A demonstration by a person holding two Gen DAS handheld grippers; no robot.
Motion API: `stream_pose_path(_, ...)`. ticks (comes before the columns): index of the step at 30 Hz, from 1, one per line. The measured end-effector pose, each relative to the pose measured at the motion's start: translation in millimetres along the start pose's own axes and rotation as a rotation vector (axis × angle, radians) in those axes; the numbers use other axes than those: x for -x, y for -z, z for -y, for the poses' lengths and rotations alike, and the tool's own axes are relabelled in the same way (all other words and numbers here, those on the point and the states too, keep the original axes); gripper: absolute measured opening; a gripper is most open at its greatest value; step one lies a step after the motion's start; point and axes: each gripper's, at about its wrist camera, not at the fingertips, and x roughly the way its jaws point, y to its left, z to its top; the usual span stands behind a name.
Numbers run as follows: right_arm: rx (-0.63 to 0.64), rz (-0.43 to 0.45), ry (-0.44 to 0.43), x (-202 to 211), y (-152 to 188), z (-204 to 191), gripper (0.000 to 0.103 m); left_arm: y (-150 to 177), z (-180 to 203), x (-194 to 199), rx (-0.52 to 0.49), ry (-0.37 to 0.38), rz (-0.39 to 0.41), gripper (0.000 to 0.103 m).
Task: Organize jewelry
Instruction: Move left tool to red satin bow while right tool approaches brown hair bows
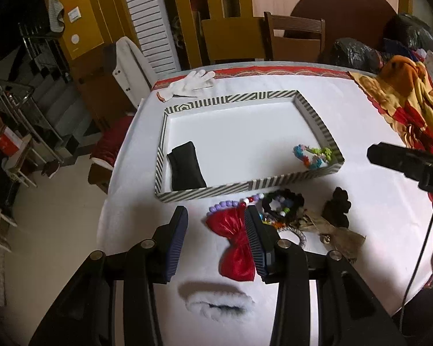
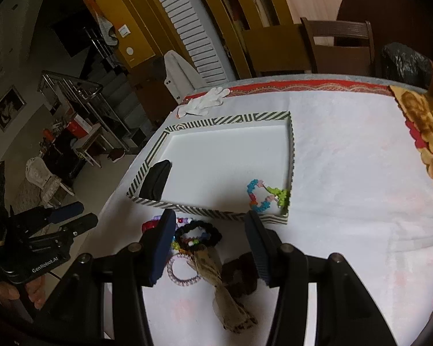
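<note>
Both tools hang above the table with nothing held: the left gripper (image 1: 216, 236) stands about half wide over the red bow (image 1: 236, 243), the right gripper (image 2: 210, 248) likewise over the black bead bracelet (image 2: 197, 235). Best to come straight down on one piece only — the heap at lower centre is tangled, with a purple bead string (image 1: 231, 203) and a tan ribbon (image 2: 216, 271) crossing it. Further up the frame the striped tray (image 1: 245, 186) holds a black pouch (image 1: 186, 170) at left and a coloured bracelet (image 1: 313, 155) at right — its near wall must be cleared. Beyond lies a white glove (image 1: 192, 83).
</note>
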Motion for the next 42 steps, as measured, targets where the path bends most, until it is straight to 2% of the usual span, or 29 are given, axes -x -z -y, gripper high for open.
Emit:
stream_pose_path(3,0.001,0.005,0.004,11,3,4,0.052,7,7,9,0.018,-0.018,0.036,0.053)
stream_pose_path(7,-0.004,0.008,0.013,22,9,10,0.053,18,5,12,0.096,0.015,0.050,0.053)
stream_pose_path(10,-0.004,0.009,0.019,29,13,14,0.054,28,5,11,0.120,-0.006,0.071,0.053)
stream_pose_path(12,-0.007,0.010,0.019,31,16,16,0.056,31,6,9,0.126,-0.015,0.059,0.053)
stream_pose_path(16,-0.019,-0.004,0.013,30,22,17,0.056,36,0,6,0.164,0.045,0.022,0.053)
stream_pose_path(22,0.006,-0.018,0.007,27,27,7,0.057,39,-5,3,0.221,0.096,-0.042,0.053)
stream_pose_path(30,0.030,-0.018,-0.005,25,27,-6,0.059,38,-11,1,0.223,0.077,-0.039,0.054)
stream_pose_path(35,0.031,-0.017,-0.007,24,27,-8,0.059,36,-22,-10,0.233,0.122,-0.094,0.054)
stream_pose_path(37,0.038,-0.018,-0.005,23,27,-9,0.059,36,-29,-13,0.249,0.158,-0.105,0.054)
stream_pose_path(42,0.047,-0.038,0.002,18,31,-8,0.059,36,-39,-17,0.258,0.192,-0.121,0.054)
